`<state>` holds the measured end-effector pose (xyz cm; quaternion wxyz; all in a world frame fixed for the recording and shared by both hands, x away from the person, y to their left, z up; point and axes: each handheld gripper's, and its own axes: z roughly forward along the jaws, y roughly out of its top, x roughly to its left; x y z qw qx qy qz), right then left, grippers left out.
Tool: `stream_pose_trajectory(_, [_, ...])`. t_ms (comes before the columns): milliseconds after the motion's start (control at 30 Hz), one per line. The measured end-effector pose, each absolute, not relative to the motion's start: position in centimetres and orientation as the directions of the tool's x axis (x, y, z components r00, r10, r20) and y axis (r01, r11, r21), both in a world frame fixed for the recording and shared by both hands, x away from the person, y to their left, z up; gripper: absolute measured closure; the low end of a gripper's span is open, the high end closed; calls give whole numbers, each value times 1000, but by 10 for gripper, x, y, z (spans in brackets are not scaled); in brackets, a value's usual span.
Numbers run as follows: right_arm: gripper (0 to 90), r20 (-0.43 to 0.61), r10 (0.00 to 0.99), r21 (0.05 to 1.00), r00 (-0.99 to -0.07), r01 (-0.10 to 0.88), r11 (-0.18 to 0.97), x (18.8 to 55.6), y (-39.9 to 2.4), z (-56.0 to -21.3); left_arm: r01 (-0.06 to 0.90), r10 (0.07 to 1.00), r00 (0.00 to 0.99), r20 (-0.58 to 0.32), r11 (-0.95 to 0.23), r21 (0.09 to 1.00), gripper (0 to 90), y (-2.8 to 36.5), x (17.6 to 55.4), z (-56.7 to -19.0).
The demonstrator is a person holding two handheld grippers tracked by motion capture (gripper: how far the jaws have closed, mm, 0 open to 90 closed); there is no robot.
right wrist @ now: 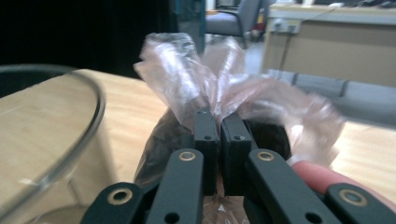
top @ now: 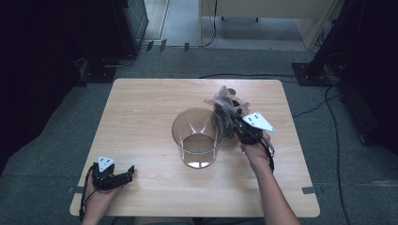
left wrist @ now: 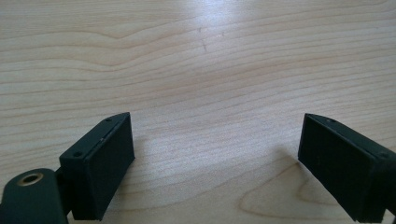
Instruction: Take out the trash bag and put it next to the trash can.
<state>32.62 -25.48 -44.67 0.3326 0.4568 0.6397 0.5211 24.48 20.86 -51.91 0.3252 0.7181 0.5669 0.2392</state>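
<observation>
Gripping a clear plastic bag beside the glass bowl, right gripper | left gripper: fingers wide apart, nothing between, over bare surface | right gripper view: fingers clamped together on bag's gathered neck.

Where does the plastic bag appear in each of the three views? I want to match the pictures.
High view: plastic bag right of centre, beside the glass bowl, pinched in the right gripper.
Left gripper view: the bag is not in it.
Right gripper view: bag at centre, above the shut jaws.
Shared landmark: the glass bowl, which stands at the left in the right gripper view.
</observation>
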Motion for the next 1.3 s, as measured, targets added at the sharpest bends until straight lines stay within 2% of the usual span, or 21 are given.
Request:
stream_pose_trajectory(100, [838, 41, 917, 970, -397, 237, 59, 322, -256, -453, 659, 970, 242, -23, -147, 738, 105, 208, 245, -519])
stream_pose_trajectory(167, [773, -7, 900, 969, -436, 218, 113, 315, -256, -458, 659, 970, 242, -22, -148, 738, 105, 208, 245, -519])
stream_pose_trajectory(200, [773, -7, 900, 969, -436, 218, 113, 315, -256, -458, 659, 970, 242, -22, -148, 738, 105, 208, 245, -519])
stream_pose_trajectory(300, [677, -43, 888, 963, -458, 216, 158, 309, -255, -461, 658, 970, 242, -23, -146, 738, 105, 209, 245, -519])
stream_pose_trajectory(367, [572, -38, 878, 963, -477, 219, 161, 306, -256, -462, 658, 972, 235, -22, -143, 739, 122, 209, 245, -519])
stream_pose_trajectory(433, [441, -44, 879, 965, -474, 207, 160, 299, -257, -464, 658, 972, 235, -22, -143, 739, 122, 209, 245, -519])
stream_pose_trajectory(467, [441, -44, 879, 965, -474, 207, 160, 299, -257, -464, 658, 972, 235, -21, -143, 739, 122, 209, 245, -519])
stream_pose_trajectory(533, [346, -51, 891, 965, -451, 206, 160, 296, -258, -466, 658, 972, 235, -18, -146, 739, 122, 208, 245, -519])
stream_pose_trajectory(733, [224, -6, 917, 959, -400, 258, 119, 290, -267, -470, 658, 971, 237, -16, -149, 739, 122, 208, 245, -519])
stream_pose_trajectory(800, [150, 12, 916, 950, -401, 289, 115, 290, -271, -471, 657, 971, 237, -16, -148, 739, 122, 208, 245, -519])
stream_pose_trajectory(867, [147, 20, 923, 943, -385, 315, 111, 289, -274, -472, 657, 971, 237, -16, -149, 739, 122, 208, 245, -519])
stream_pose_trajectory(1100, [3, 55, 929, 924, -365, 372, 91, 284, -287, -482, 658, 971, 237, -17, -148, 739, 122, 209, 245, -519])
stream_pose_trajectory(1300, [0, 95, 928, 901, -361, 427, 74, 281, -298, -491, 658, 971, 238, -17, -148, 738, 122, 209, 245, -519])
